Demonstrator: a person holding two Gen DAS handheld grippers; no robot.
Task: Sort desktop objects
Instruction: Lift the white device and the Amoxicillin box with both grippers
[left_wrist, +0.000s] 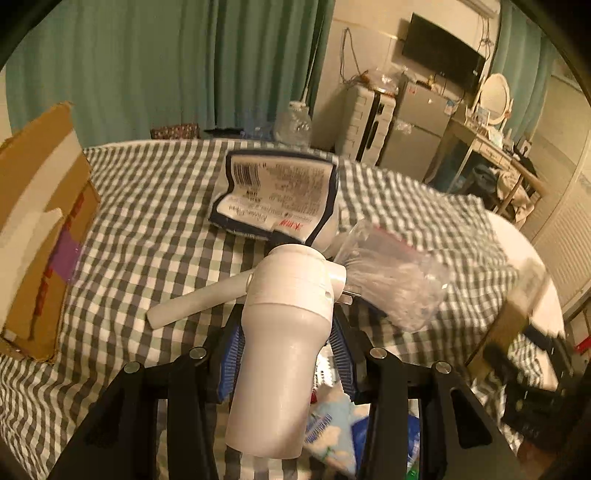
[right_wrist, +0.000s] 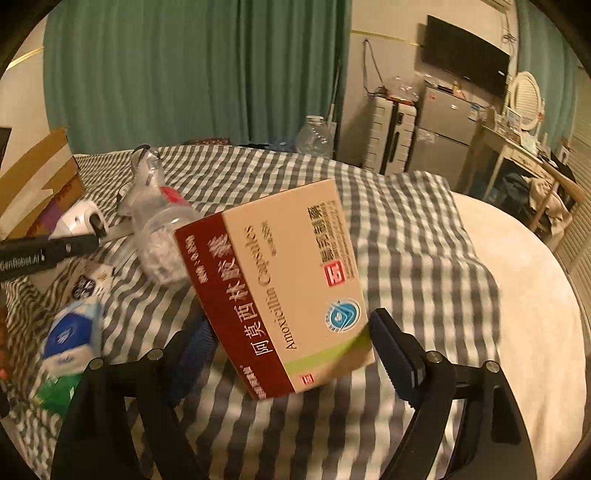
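In the left wrist view my left gripper (left_wrist: 286, 347) is shut on a white hand-crank gadget (left_wrist: 291, 295), its blue pads (left_wrist: 231, 354) pressing both sides of the thick handle. The gadget's front end sits in a clear plastic cover (left_wrist: 391, 273), above the checked cloth (left_wrist: 155, 229). In the right wrist view my right gripper (right_wrist: 293, 345) is shut on a tan and dark red medicine box (right_wrist: 280, 288), tilted and lifted off the cloth. That view also shows the gadget (right_wrist: 79, 221) at the left. The medicine box (left_wrist: 517, 306) appears blurred at the left wrist view's right edge.
A cardboard box (left_wrist: 40, 221) stands at the left edge of the table. A blue-edged packet with a printed label (left_wrist: 273, 195) lies mid-table. A blue and white tissue pack (right_wrist: 70, 339) lies near the front left. A clear bottle (right_wrist: 314, 136) stands behind the table's far edge. Bare white tabletop (right_wrist: 517, 295) shows at the right.
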